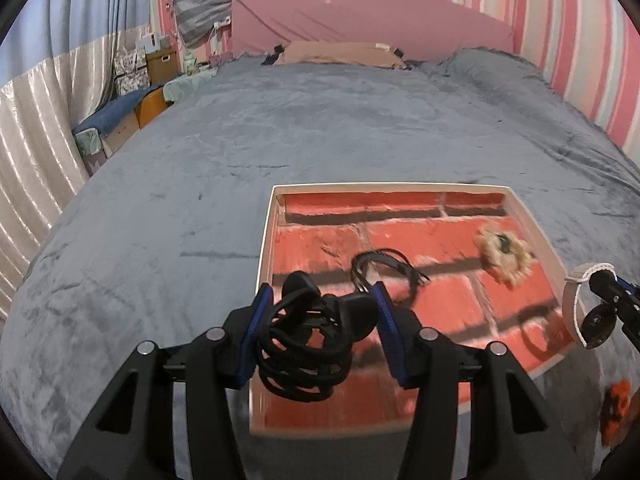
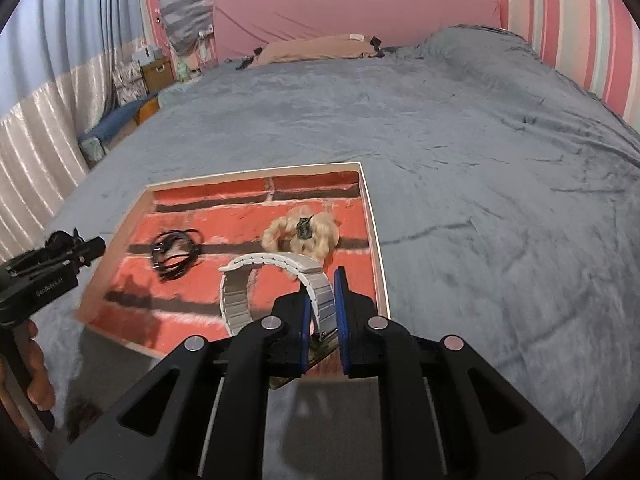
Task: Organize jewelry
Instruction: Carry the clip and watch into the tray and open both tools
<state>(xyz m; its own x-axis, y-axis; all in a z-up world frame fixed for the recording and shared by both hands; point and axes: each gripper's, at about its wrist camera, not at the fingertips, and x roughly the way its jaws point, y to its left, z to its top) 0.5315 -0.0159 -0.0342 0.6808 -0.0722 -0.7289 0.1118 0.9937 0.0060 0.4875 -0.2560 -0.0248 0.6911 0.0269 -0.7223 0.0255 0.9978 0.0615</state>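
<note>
The left gripper (image 1: 320, 320) clamps a tangled bundle of black elastic bands (image 1: 308, 344), while the right gripper (image 2: 322, 312) pinches a pale linked metal watch strap (image 2: 276, 276). Both hang over the shallow white-rimmed tray with brick-print lining (image 2: 374, 240), which already holds a black cord loop (image 2: 176, 254) and a blond braided scrunchie (image 2: 300, 232). This looks like the delivery step: next, lower each over bare lining and release.

I'm working in a home bedroom. A wide bed (image 1: 320, 128) under a grey plush blanket fills most of my view, with a padded pink headboard (image 1: 360, 20) and a tan pillow (image 1: 340, 53) at the far end. The wall (image 1: 580, 60) is papered in pink, white and pale stripes. A shiny curtain (image 1: 36, 120) hangs on the left, and beside the bed I see stacked boxes (image 1: 160, 62) and folded bedding (image 1: 116, 114).
</note>
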